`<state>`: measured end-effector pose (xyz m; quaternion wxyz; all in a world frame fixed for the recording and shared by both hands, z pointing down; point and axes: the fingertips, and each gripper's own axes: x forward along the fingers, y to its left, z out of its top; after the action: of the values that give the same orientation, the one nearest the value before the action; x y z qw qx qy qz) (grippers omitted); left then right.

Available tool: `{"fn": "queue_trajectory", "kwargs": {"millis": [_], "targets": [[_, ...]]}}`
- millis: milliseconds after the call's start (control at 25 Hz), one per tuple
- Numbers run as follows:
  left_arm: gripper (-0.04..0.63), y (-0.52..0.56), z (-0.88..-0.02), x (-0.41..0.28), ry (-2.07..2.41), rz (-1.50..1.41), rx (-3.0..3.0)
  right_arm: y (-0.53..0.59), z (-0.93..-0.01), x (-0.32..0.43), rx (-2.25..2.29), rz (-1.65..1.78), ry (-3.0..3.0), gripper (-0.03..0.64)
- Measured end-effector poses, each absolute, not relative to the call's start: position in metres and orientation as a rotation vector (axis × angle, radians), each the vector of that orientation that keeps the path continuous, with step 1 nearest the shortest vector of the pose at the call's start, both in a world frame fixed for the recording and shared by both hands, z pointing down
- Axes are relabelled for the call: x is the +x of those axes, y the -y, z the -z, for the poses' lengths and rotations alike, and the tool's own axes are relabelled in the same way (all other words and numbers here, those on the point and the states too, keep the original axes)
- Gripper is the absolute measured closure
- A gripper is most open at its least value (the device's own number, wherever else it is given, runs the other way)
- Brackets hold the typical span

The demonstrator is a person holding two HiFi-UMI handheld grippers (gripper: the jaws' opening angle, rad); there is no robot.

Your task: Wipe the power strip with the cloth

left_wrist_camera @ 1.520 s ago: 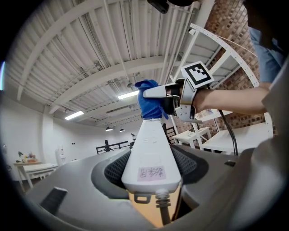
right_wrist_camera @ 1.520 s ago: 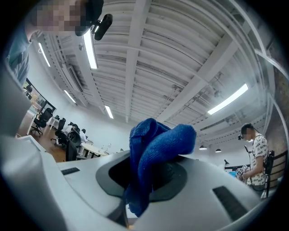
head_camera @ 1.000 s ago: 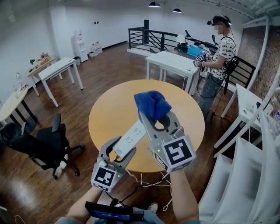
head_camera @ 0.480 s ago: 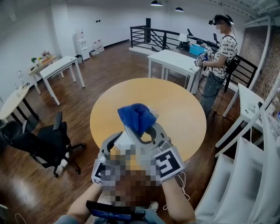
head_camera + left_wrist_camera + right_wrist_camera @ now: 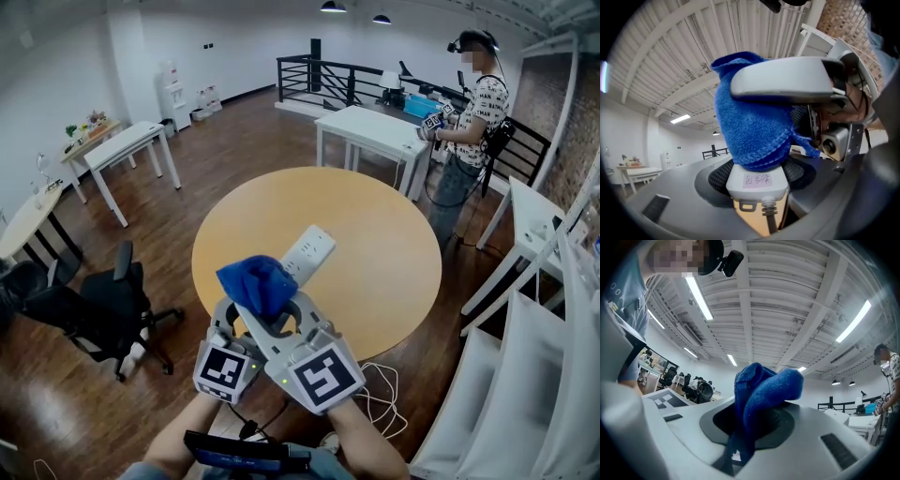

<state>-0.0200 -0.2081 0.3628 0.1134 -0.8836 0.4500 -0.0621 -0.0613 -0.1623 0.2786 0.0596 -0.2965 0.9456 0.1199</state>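
In the head view the white power strip is held slanted above the round yellow table. My left gripper is shut on its near, cable end. My right gripper is shut on a bunched blue cloth, which lies on the strip's near part just above the left jaws. The left gripper view shows the strip's end clamped between the jaws, with the cloth pressed on top of it. In the right gripper view the cloth fills the space between the jaws.
The strip's white cable hangs in loops below the table's near edge. A black office chair stands at the left. White tables and a standing person are at the back right.
My right gripper has slid the cloth down the strip from its far end towards me, so the far sockets now show. The left gripper has kept its hold.
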Motion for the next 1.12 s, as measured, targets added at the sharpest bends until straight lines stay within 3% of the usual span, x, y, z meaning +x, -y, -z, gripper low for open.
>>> {"fn": "queue_trajectory", "kwargs": {"millis": [240,680,1120], "targets": [[0.31,0.208,-0.363,-0.026,-1.326,0.151,-2.611,0.159,-0.275,-0.061,-0.893,-0.355,-2.822,0.546],[0.31,0.218,-0.36,-0.061,-1.42,-0.049,-2.656,0.165,-0.278,0.004,-1.07,-0.334,-2.735,0.546],[0.311,0.202,-0.347,-0.055,-1.336,-0.03,-2.679,0.188,-0.268,0.028,-1.149,-0.353,-2.696,0.546]]}}
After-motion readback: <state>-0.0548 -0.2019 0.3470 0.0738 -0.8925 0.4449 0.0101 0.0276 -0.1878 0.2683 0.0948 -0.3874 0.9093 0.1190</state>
